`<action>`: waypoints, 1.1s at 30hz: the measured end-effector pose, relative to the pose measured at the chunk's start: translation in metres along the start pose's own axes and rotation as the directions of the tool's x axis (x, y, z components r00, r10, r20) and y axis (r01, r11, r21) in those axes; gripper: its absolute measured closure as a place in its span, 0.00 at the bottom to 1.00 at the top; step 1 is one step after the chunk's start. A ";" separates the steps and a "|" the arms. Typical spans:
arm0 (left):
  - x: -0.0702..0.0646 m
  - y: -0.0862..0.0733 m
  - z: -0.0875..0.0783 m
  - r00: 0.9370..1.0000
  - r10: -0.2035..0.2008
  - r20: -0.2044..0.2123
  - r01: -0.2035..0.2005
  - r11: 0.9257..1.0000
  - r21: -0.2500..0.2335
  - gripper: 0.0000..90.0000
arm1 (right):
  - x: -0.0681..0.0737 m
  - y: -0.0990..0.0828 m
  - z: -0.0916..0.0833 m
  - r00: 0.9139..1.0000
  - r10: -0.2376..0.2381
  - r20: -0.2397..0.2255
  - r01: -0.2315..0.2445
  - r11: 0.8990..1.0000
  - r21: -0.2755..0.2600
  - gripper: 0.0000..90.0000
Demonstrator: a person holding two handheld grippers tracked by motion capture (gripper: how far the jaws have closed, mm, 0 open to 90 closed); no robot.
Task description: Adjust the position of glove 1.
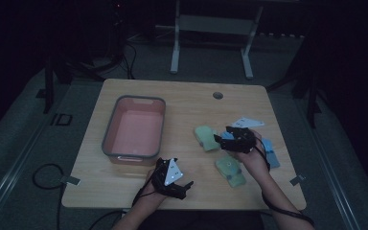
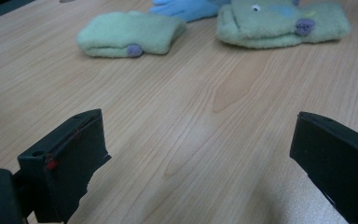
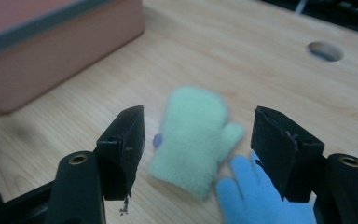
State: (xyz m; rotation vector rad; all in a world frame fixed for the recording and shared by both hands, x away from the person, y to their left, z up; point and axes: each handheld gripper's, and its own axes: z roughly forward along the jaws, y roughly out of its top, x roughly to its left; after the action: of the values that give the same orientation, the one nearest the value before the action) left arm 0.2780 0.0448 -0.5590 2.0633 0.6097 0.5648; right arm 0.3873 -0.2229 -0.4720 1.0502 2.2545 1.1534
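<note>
Dim light falls on a pale wood-grain table [image 1: 139, 187] with dark floor and metal stand legs beyond it.

Nearest the person, the left gripper [image 1: 184, 187] hovers low over the table's near edge, and in the left gripper view its jaws stand wide apart with bare wood between them, gripping nothing. Just right of it lies a mint-green fleece mitten with a stitched face and a purple nub [image 1: 230, 171]; in the left gripper view that mitten [image 2: 279, 23] is cut off by the top edge.

Farther on, the right gripper [image 1: 218, 139] reaches over a plain mint-green fleece mitten [image 1: 206, 137] near the table's middle. In the right gripper view its jaws are released, partly open, on either side of this mitten [image 3: 193, 137] but apart from it; the mitten looks blurred, and whether the jaw tips touch the wood is unclear. A sky-blue fleece glove [image 3: 256, 196] lies just beside the mitten, its fingers touching the mitten's cuff, half hidden behind the right-hand jaw; in the high view the hand covers most of this glove [image 1: 270, 154].

Farthest left sits a salmon-pink plastic bin with a grey rim [image 1: 109, 139], well apart from the mittens. A round cable hole [image 1: 217, 95] marks the far edge.
</note>
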 end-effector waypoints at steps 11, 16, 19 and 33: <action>0.001 0.000 0.000 1.000 0.000 0.011 0.000 1.000 0.001 0.04 | -0.012 0.000 0.043 0.997 -0.060 -0.053 0.065 0.993 0.095 0.60; 0.000 0.000 0.000 1.000 0.000 0.011 0.000 1.000 -0.002 0.04 | -0.014 0.001 0.059 0.990 -0.098 -0.102 0.111 0.985 0.129 0.62; 0.001 0.000 0.000 1.000 -0.004 0.013 0.004 1.000 -0.003 0.04 | -0.015 0.001 0.070 0.987 -0.121 -0.109 0.137 0.979 0.151 0.64; 0.001 0.000 0.000 1.000 -0.001 0.021 0.001 1.000 -0.004 0.04 | -0.020 -0.012 0.101 0.983 -0.127 -0.133 0.154 0.963 0.221 0.73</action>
State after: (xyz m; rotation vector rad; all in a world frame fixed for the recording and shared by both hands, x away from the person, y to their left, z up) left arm 0.2785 0.0457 -0.5588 2.0620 0.5969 0.5424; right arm 0.4586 -0.1912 -0.5401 0.9066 2.5587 0.9343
